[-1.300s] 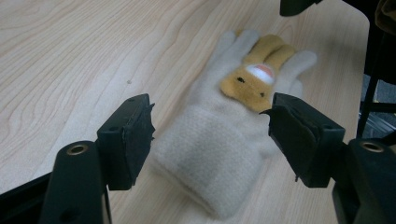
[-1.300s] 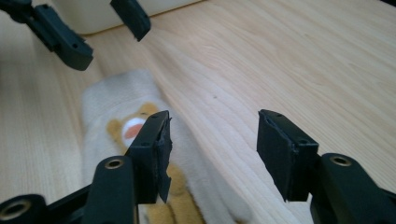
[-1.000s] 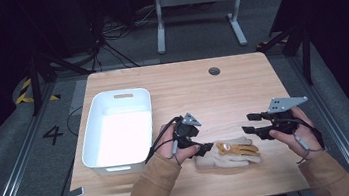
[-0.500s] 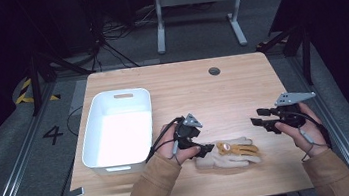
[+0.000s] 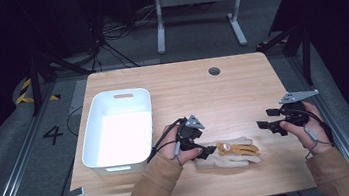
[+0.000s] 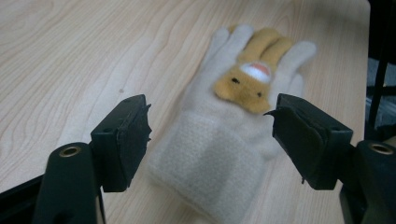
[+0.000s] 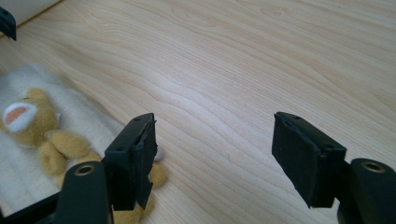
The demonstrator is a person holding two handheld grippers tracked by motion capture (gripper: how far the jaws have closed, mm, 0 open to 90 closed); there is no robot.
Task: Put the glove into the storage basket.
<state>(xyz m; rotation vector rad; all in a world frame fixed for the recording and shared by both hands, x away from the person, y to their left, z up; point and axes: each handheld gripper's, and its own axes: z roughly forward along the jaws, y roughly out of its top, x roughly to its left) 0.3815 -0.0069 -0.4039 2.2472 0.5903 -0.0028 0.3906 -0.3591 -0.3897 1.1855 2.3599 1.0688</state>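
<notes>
Your wooden table [image 5: 242, 89] fills the middle of the high view, with a small round hole [image 5: 214, 71] near its far edge. On its left half sits the white tub [image 5: 97, 137], a rectangular bin with a handle slot in its far wall; its floor is bare white, washed out by the light, and nothing lies in it. The tub stands well apart from the glove.

The cream glove [image 5: 227, 155] lies flat on the near part of the table, right of the tub, with its cuff toward your left hand and its fingers pointing right. A tan plush animal figure [image 5: 236, 148] is sewn on its back; in your left gripper view the figure [image 6: 250, 77] sits above the ribbed cuff of the glove [image 6: 215, 154].

Your left gripper [image 5: 208, 150] is low over the glove's cuff end. Its jaws stand apart, one on each side of the cuff, and the pads do not press the fabric; the left gripper [image 6: 210, 135] straddles it loosely.

Your right gripper [image 5: 265, 126] hovers to the right of the glove's fingertips, clear of it. Its jaws have just been opening and stand wide with only bare wood between them; in the right gripper view [image 7: 215, 158] the glove [image 7: 56, 140] lies off to the left.
</notes>
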